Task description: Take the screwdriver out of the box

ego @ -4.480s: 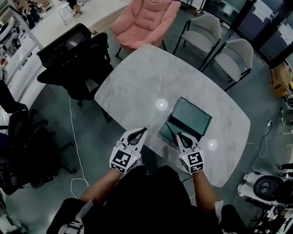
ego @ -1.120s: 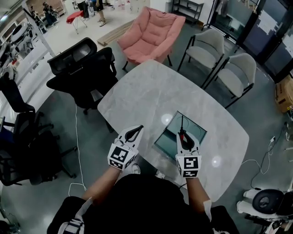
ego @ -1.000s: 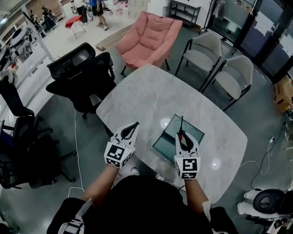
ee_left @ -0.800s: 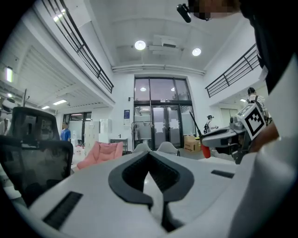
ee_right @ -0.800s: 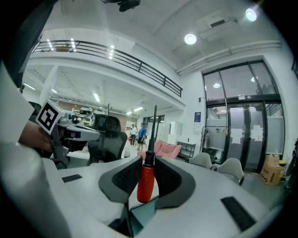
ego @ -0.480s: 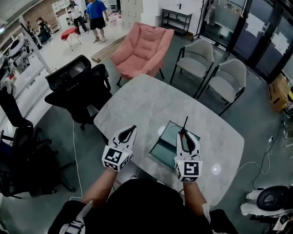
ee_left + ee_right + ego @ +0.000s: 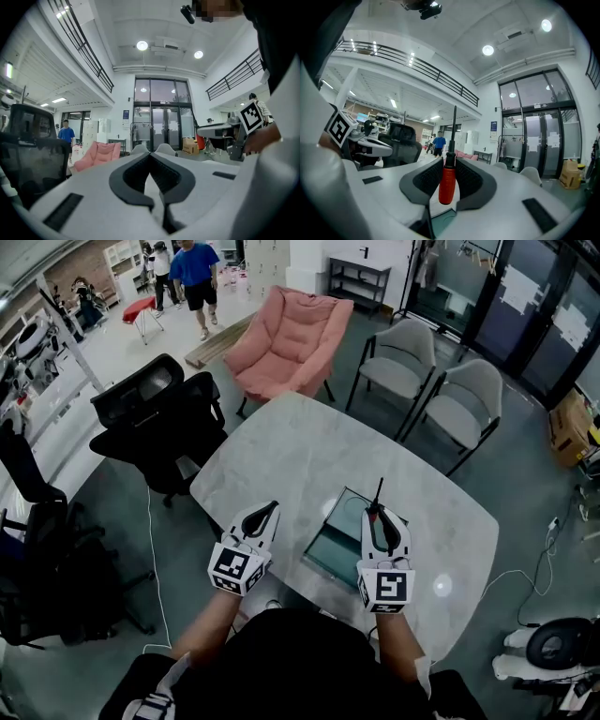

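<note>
Marbled white surface [image 7: 300,451] carries the glass box [image 7: 330,545] near its 5 o'clock edge, above which the right claw [image 7: 380,513] clamps the red-handled screwdriver [image 7: 446,183] upright, while the left claw [image 7: 268,510], at the box's 9 o'clock, is closed and empty.

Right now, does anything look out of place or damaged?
Nothing stands out. The right gripper holds the red-handled screwdriver upright in its jaws above the clear greenish box on the marble table; the left gripper is shut, empty.
</note>
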Demonstrator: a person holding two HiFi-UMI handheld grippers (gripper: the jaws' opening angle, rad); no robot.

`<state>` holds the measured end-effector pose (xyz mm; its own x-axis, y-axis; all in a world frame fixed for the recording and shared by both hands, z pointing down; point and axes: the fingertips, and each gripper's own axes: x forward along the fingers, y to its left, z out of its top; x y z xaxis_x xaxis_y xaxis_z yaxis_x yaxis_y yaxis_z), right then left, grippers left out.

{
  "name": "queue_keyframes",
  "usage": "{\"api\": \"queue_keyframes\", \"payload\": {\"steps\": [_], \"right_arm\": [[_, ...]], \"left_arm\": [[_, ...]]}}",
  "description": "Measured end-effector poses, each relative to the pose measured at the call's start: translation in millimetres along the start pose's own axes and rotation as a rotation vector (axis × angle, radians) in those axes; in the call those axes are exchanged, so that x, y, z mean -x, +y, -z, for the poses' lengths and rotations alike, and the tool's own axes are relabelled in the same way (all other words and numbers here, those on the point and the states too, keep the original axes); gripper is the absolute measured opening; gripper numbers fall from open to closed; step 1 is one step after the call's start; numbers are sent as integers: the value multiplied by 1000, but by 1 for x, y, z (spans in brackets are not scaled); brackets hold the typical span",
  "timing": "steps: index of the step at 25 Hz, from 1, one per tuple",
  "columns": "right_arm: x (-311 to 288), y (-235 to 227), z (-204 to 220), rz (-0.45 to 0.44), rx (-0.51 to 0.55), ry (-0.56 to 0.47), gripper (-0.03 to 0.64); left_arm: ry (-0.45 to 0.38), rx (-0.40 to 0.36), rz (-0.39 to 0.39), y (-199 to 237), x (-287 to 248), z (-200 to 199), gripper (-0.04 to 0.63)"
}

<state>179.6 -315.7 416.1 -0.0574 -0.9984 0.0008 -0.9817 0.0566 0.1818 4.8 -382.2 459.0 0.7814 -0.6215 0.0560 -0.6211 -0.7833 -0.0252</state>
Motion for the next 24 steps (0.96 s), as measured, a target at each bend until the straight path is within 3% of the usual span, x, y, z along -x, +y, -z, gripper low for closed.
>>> {"api": "queue_keyframes", "payload": {"steps": [24], "right_arm": [[-4, -4, 3, 1, 2, -7, 100]], "left_arm": [[-20, 32, -18, -5, -7, -3, 6]]}}
